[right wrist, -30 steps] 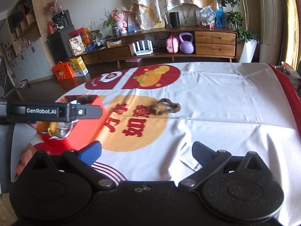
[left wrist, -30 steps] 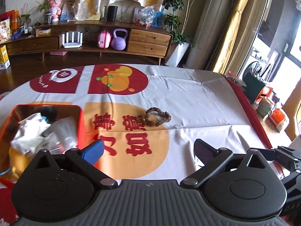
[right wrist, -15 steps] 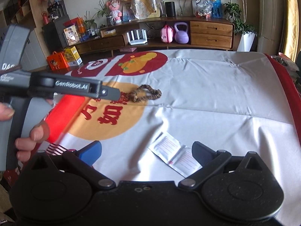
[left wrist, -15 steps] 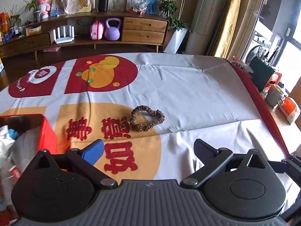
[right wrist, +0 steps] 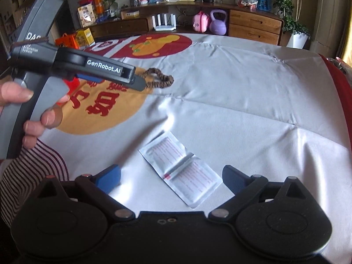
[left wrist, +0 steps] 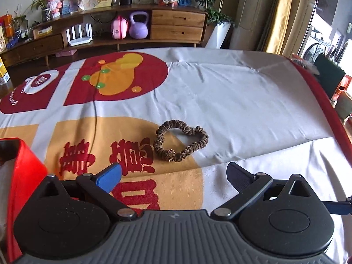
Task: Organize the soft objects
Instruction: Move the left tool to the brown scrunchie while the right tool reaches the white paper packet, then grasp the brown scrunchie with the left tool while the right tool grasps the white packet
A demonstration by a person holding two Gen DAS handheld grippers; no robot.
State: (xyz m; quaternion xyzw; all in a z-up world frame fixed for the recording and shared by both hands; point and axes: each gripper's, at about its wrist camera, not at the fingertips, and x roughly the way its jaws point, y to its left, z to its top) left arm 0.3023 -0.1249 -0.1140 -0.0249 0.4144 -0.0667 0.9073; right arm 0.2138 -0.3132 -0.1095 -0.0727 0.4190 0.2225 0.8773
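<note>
A brown scrunchie (left wrist: pixel 180 142) with a glittery bead lies on the printed tablecloth, just ahead of my open, empty left gripper (left wrist: pixel 173 176). It also shows in the right wrist view (right wrist: pixel 161 79), partly behind the left gripper's body (right wrist: pixel 72 66). A flat white sachet (right wrist: pixel 180 170) lies between the fingers of my open right gripper (right wrist: pixel 171 179). A red bin (left wrist: pixel 24 171) holding white soft items sits at the left edge of the left wrist view.
The tablecloth (left wrist: pixel 242 101) has a red border at the right edge (left wrist: pixel 325 110). A wooden sideboard (left wrist: pixel 132 28) with a purple kettlebell and a pink case stands beyond the table. A hand (right wrist: pixel 33 114) holds the left gripper.
My left gripper has moved right, away from the red bin, and closer to the scrunchie. My right gripper has moved forward so the white sachet now lies between its fingers.
</note>
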